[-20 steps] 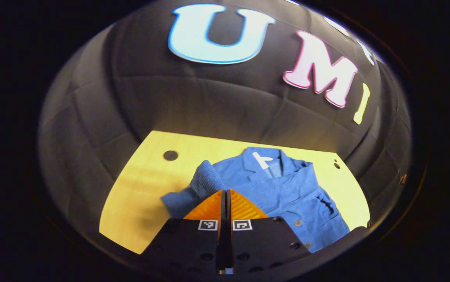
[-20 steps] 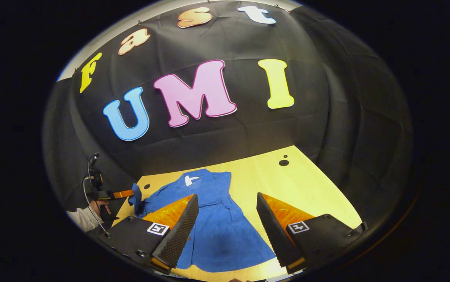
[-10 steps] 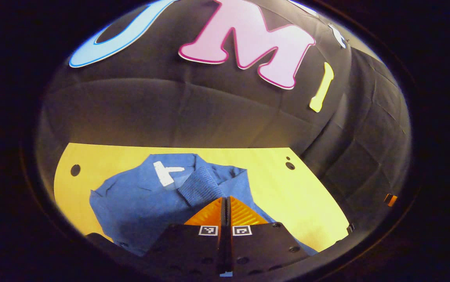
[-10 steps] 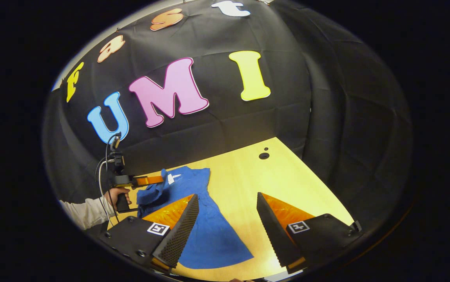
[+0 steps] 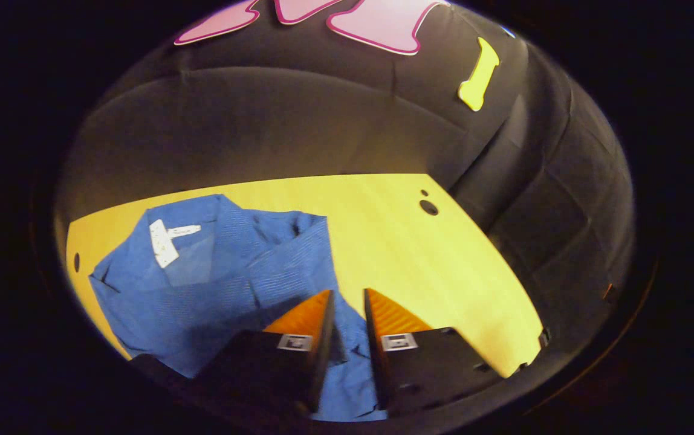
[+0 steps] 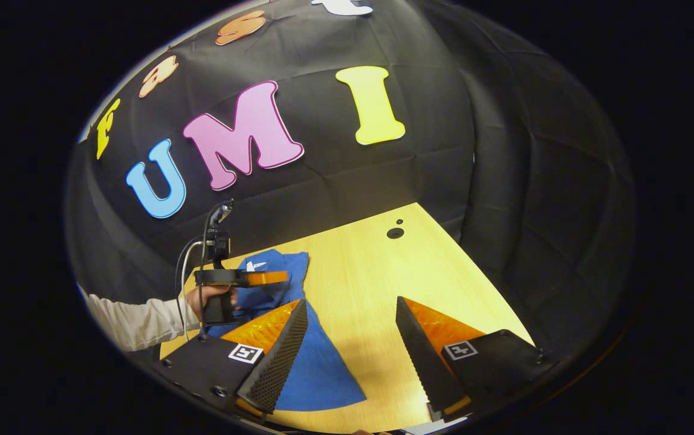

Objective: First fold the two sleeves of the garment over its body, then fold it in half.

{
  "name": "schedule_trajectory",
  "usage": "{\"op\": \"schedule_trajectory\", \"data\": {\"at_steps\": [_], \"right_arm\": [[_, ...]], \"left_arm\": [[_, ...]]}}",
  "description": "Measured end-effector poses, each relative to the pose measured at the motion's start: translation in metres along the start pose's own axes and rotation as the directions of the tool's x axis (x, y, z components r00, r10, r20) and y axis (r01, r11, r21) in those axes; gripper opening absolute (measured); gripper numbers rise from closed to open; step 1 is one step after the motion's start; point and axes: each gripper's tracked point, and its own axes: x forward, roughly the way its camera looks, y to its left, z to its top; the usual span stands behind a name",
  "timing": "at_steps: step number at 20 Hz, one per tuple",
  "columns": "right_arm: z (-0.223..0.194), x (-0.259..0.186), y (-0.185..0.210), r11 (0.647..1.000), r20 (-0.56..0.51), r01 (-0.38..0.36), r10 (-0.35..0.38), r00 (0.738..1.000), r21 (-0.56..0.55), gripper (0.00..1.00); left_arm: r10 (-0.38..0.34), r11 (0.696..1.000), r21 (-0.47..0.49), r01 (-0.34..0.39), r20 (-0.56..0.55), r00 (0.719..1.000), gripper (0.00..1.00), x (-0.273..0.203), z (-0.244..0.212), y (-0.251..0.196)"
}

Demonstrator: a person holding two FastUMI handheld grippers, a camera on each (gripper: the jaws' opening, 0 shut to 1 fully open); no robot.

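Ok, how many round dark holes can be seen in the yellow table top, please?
3 visible in the left gripper view. A large hole and a small hole sit together near the far right corner of the table; a third hole is at the left edge. The blue garment may hide more.

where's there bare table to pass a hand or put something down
Bare table lies between the blue garment and the two holes near the far edge. It's crowded where the left gripper hangs over the garment.

Garment [image 5: 214, 284] lies on table [image 5: 419, 260], left gripper [image 5: 347, 302] above it
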Motion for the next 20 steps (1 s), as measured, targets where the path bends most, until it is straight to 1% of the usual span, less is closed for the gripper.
{"op": "schedule_trajectory", "data": {"at_steps": [1,2,3,5,8,11,13,15,17,18,19,20], "right_arm": [[-0.001,0.001,-0.002,1.000,-0.004,-0.001,0.001,1.000,0.000,0.93],[-0.002,0.002,-0.004,1.000,-0.007,-0.002,0.002,1.000,0.001,0.93],[-0.002,0.005,-0.004,1.000,-0.011,-0.006,0.006,1.000,0.000,0.93],[-0.012,0.010,-0.005,1.000,-0.037,-0.006,0.006,0.999,-0.003,0.93],[-0.031,0.021,0.007,1.000,-0.084,-0.029,0.029,0.996,-0.003,0.93],[-0.062,0.033,0.023,0.998,-0.162,-0.053,0.046,0.986,-0.040,0.93],[-0.084,0.038,0.039,0.995,-0.218,-0.081,0.065,0.974,-0.062,0.93],[-0.106,0.041,0.049,0.990,-0.269,-0.093,0.062,0.961,-0.102,0.94],[-0.134,0.047,0.054,0.985,-0.338,-0.100,0.048,0.940,-0.141,0.93],[-0.150,0.046,0.054,0.982,-0.383,-0.103,0.034,0.923,-0.161,0.94],[-0.167,0.043,0.053,0.978,-0.435,-0.103,0.014,0.900,-0.181,0.94],[-0.184,0.039,0.051,0.975,-0.490,-0.104,-0.007,0.872,-0.199,0.94]], "left_arm": [[-0.019,1.000,0.002,0.019,0.020,1.000,0.87,-0.015,0.003,-0.009],[-0.028,1.000,0.003,0.027,0.047,0.999,0.84,-0.017,0.010,-0.013],[-0.028,1.000,-0.003,0.028,0.062,0.998,0.84,-0.024,0.012,-0.014],[0.008,0.999,-0.038,-0.006,0.073,0.997,0.84,-0.051,0.009,-0.007],[0.109,0.990,-0.095,-0.101,0.079,0.991,0.84,-0.113,-0.012,0.023],[0.228,0.963,-0.158,-0.218,0.051,0.972,0.84,-0.182,-0.057,0.055],[0.312,0.932,-0.193,-0.306,0.001,0.950,0.85,-0.225,-0.102,0.073],[0.385,0.889,-0.235,-0.392,-0.076,0.920,0.85,-0.261,-0.156,0.088],[0.418,0.847,-0.283,-0.450,-0.171,0.892,0.85,-0.293,-0.212,0.097],[0.431,0.827,-0.296,-0.478,-0.210,0.877,0.84,-0.305,-0.239,0.102],[0.444,0.808,-0.300,-0.507,-0.257,0.859,0.84,-0.318,-0.266,0.106],[0.446,0.795,-0.292,-0.531,-0.312,0.839,0.84,-0.325,-0.292,0.107]]}}
